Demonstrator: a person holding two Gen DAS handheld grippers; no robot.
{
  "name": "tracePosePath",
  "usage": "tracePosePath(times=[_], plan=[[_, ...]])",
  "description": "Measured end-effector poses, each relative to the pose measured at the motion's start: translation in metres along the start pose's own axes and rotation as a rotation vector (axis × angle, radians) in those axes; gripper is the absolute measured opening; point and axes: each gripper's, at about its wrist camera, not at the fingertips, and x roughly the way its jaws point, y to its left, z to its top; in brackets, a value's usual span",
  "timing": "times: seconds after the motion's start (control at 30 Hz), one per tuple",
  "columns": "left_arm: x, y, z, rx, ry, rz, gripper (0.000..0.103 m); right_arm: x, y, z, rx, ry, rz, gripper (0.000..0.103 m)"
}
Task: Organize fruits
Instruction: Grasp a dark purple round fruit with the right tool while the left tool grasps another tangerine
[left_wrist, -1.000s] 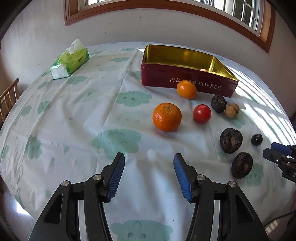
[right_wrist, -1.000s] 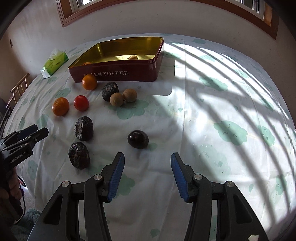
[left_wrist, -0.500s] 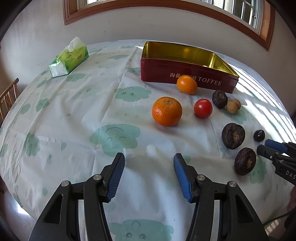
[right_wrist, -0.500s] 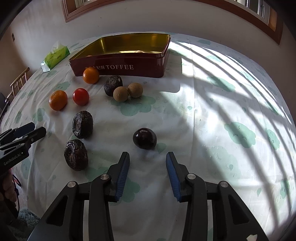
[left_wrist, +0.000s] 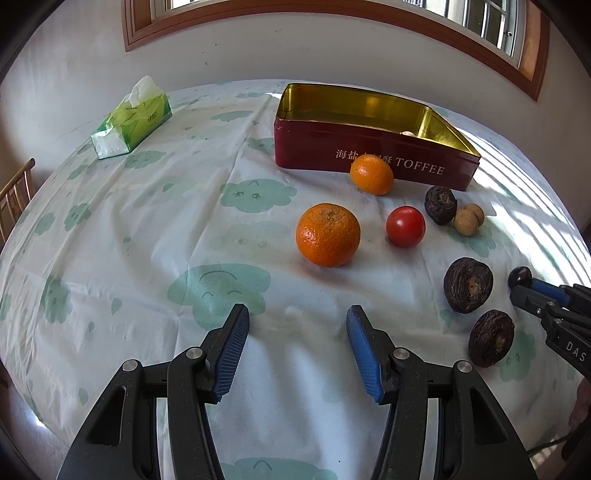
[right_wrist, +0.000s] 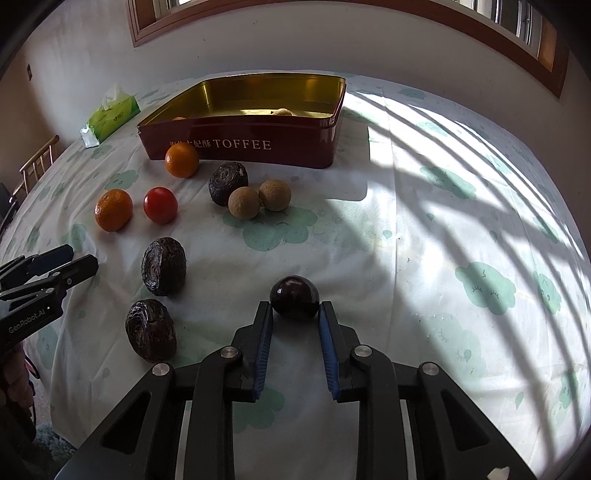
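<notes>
resting on the tablecloth, a dark plum is clenched by the right gripper; the left gripper is held released, nothing between.

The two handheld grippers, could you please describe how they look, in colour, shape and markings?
Both the left gripper and the right gripper have black angular frames with silver round rivets and two tapering fingers lined with ribbed blue pads. Seen side-on, the left carries white "GenRobot.AI" lettering; the right shows "DAS".
</notes>
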Motion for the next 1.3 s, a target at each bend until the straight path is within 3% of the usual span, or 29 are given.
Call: tracePosePath(times=[0.4,1.2,1.3], plan=[[0.011,-0.006,0.014,-0.014,-0.004,-0.030,0.056,0.007,-0.007,0.012,0.030,-0.015,0.003,0.023],[0.036,-0.021,0.043,0.037,-0.025,0.000,0.055,0.021,-0.008,0.031,0.014,-0.021,-0.013,0.024],[0.035,-0.021,0.043,0.043,-0.030,-0.007,0.046,0.021,-0.007,0.031,0.013,-0.020,-0.014,0.024]])
